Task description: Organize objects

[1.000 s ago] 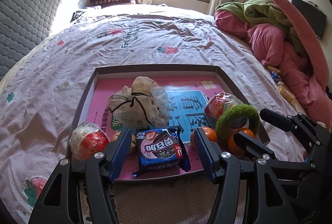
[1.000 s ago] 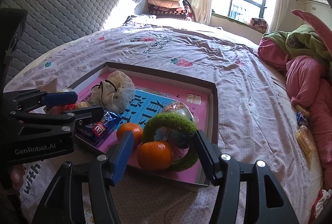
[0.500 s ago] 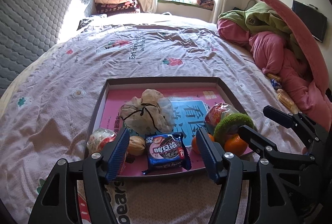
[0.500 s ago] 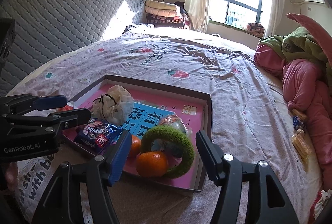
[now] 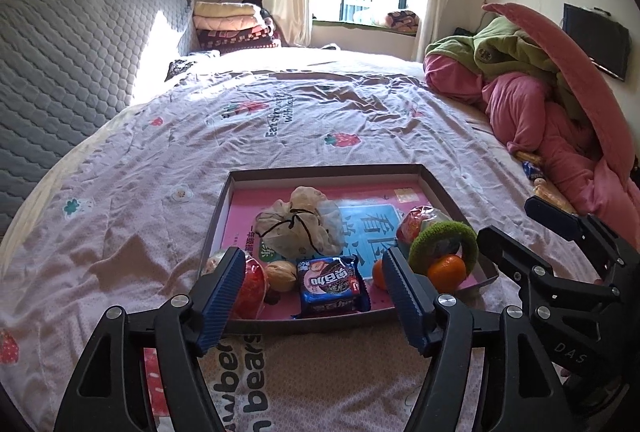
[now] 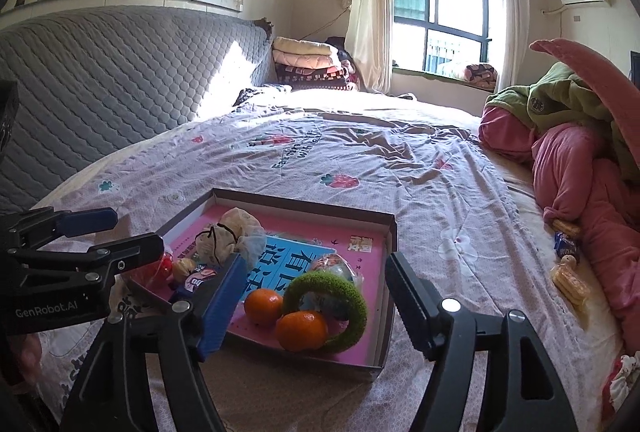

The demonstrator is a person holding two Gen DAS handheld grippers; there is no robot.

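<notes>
A shallow cardboard box (image 5: 448, 194) (image 6: 391, 232) with a pink and blue book cover as its floor lies on the bed. In it are a tied cloth pouch (image 5: 298, 228) (image 6: 226, 238), a blue cookie packet (image 5: 333, 282), a walnut (image 5: 281, 274), a red wrapped item (image 5: 250, 286), two oranges (image 6: 301, 330) (image 6: 263, 306), a green fuzzy ring (image 5: 444, 238) (image 6: 332, 292) and a wrapped snack (image 5: 416, 226). My left gripper (image 5: 312, 296) is open and empty, just before the box's near edge. My right gripper (image 6: 314, 306) is open and empty, near the box's right corner.
The bed sheet (image 5: 280, 120) is lilac with strawberry prints. A pile of pink and green bedding (image 5: 540, 92) lies at the right, with small snack packets (image 6: 566, 244) beside it. A grey quilted headboard (image 5: 72, 64) is at the left. Folded blankets (image 5: 232, 22) lie at the back.
Both grippers have pulled back and up from the box, which now looks smaller and farther. Both stay open and empty. The items in the box have not moved.
</notes>
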